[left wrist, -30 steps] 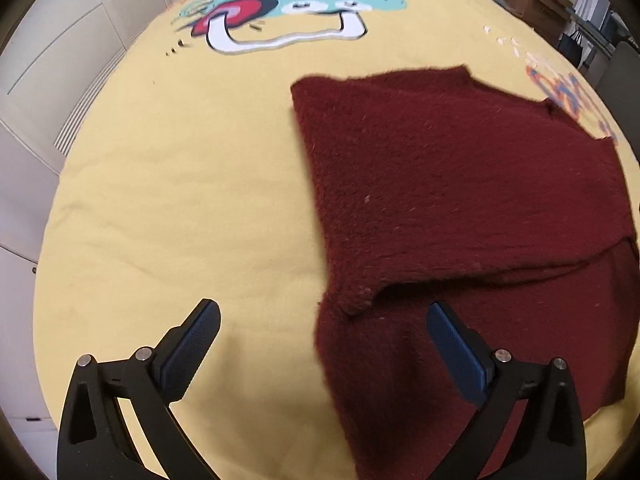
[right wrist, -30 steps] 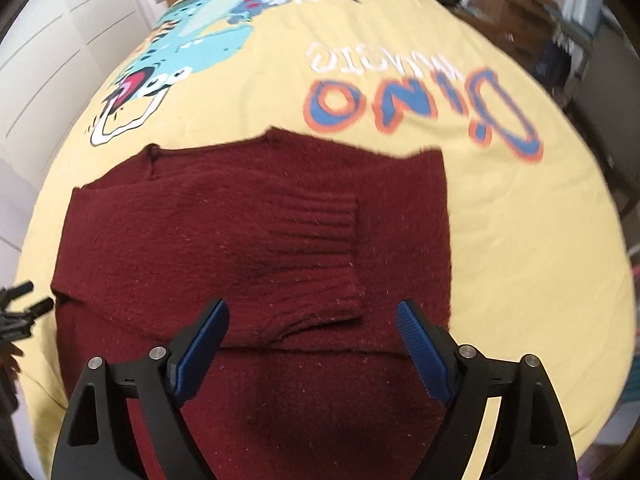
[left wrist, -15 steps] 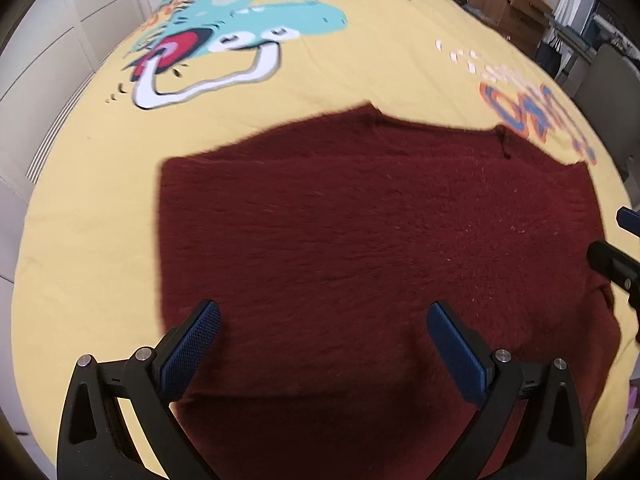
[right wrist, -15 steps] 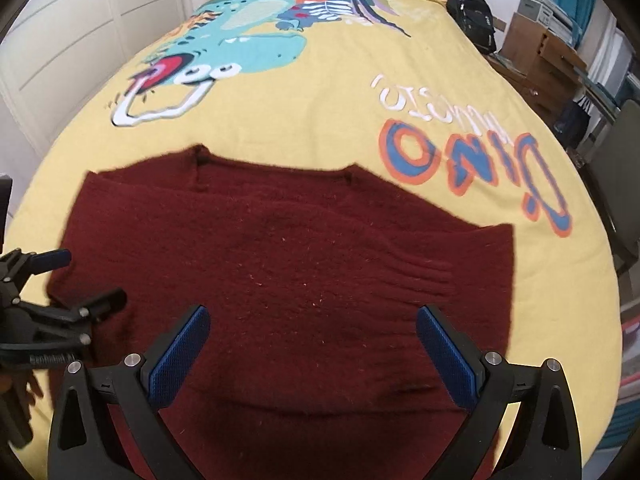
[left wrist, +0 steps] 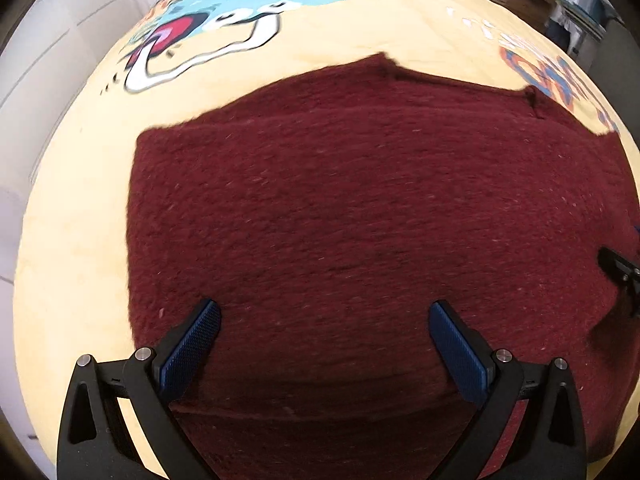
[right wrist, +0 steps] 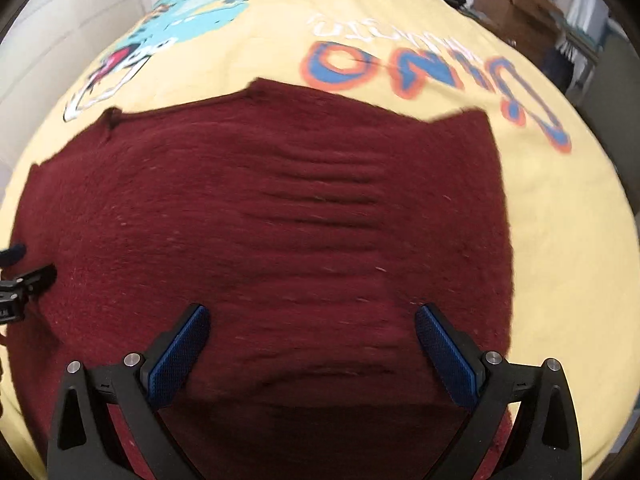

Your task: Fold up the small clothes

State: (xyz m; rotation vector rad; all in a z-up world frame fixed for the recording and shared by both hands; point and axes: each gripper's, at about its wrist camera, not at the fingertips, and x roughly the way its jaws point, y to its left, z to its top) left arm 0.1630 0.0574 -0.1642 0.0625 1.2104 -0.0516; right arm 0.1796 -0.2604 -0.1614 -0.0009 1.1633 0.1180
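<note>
A yellow bedspread (right wrist: 560,208) with a cartoon dinosaur print carries a dark red knitted sweater (right wrist: 260,220), spread flat.

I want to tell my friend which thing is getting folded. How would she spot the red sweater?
Look for the big yellow bedspread with a blue-green dinosaur and orange-and-blue letters printed on it. Lying flat at its near end is the sweater. It is the only fuzzy, dark red, plain thing there, with no picture on it.

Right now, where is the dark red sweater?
In both wrist views the dark red sweater lies flat on the yellow dinosaur bedspread, nearer than the dinosaur print, with both open grippers above its near edge.
</note>
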